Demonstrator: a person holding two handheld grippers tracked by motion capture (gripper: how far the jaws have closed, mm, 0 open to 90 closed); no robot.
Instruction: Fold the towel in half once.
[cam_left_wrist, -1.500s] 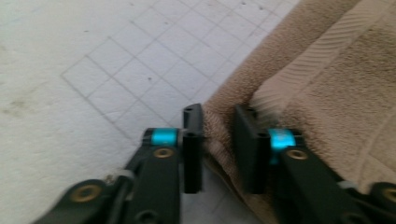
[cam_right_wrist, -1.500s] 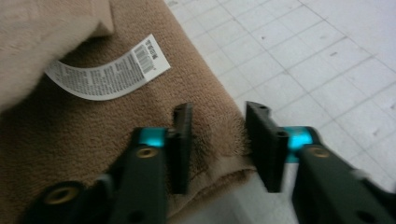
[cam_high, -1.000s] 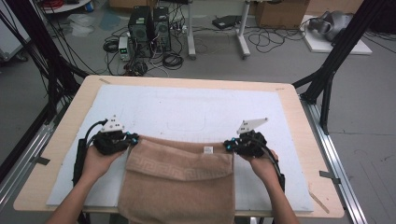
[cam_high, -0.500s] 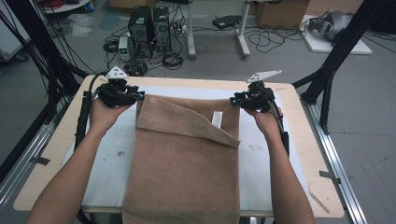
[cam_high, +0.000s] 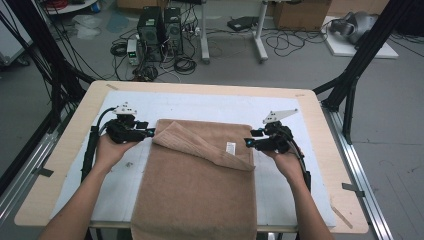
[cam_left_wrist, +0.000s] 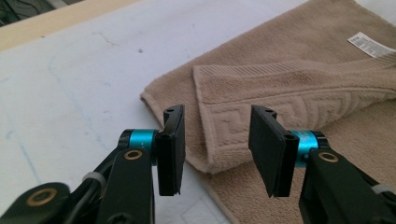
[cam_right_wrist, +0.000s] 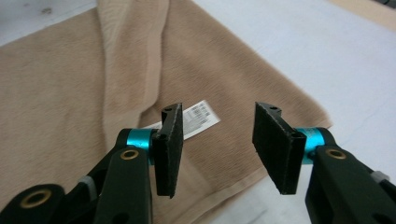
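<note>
Two grippers: we are holding one in each hand, at either side of the towel's far end.
Left gripper: we are keeping it just beside the towel's far left corner; its jaws are standing spread, having just been opening, with nothing pinched between them.
Left gripper view: we are looking past the spread jaws at the folded-back strip with its woven border pattern, lying below and beyond the pads.
Right gripper: we are holding it at the towel's right edge, near the end of the fold; its jaws are also standing spread, having just been opening, and they are gripping nothing.
Towel: tan, lying flat on the white mat, its near end hanging over the table edge toward us.
Fold: a diagonal strip is lying turned back across the towel's far end.
Label: white, resting on the fold near the right gripper.
</note>
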